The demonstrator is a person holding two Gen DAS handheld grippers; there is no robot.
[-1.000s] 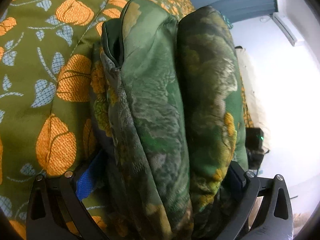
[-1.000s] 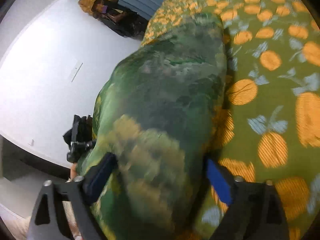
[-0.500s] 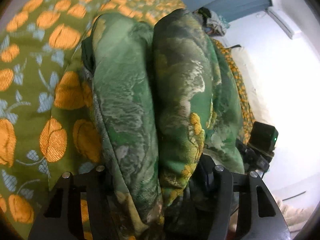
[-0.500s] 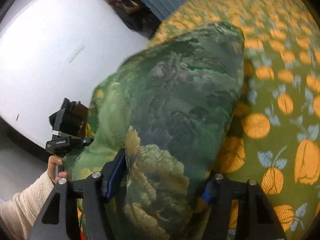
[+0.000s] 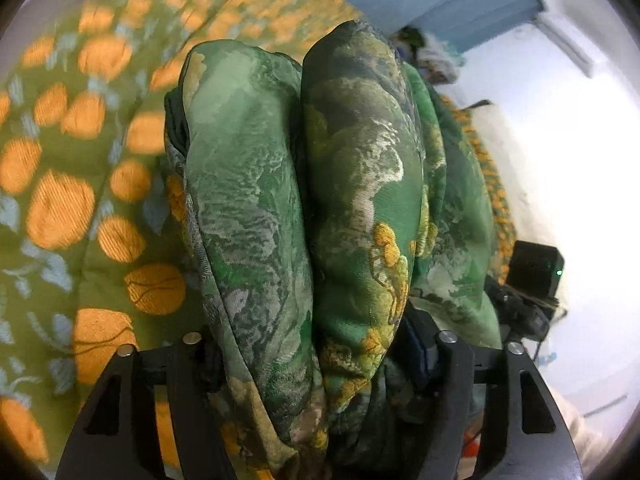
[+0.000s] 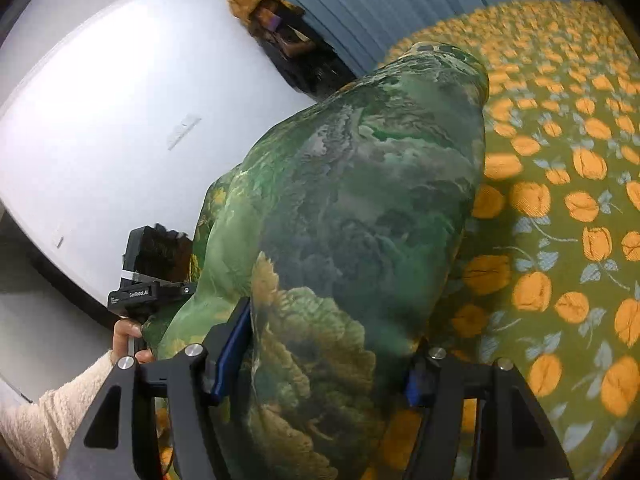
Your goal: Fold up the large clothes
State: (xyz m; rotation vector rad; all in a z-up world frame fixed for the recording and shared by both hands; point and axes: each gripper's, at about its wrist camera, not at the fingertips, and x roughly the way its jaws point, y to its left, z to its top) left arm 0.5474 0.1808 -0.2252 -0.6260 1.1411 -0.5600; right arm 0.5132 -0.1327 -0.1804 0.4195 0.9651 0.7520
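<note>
Both tools, left tool [image 5: 316, 364] easing apart and right tool [image 6: 328, 356], clamp the folded green garment [image 6: 360, 208] bundled at twelve o'clock over the bedspread [image 6: 560, 200], folding seemingly nearly done

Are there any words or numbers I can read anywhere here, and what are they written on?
"GenRobot.AI": white letters on the black left gripper, seen from the right wrist.
Smaller lines beside it: too tiny to read.
The green garment and bedspread show only patterns, no words.

folded green garment [image 5: 340, 200] filling both jaws, open bedspread [image 6: 560, 220] beside it
</note>
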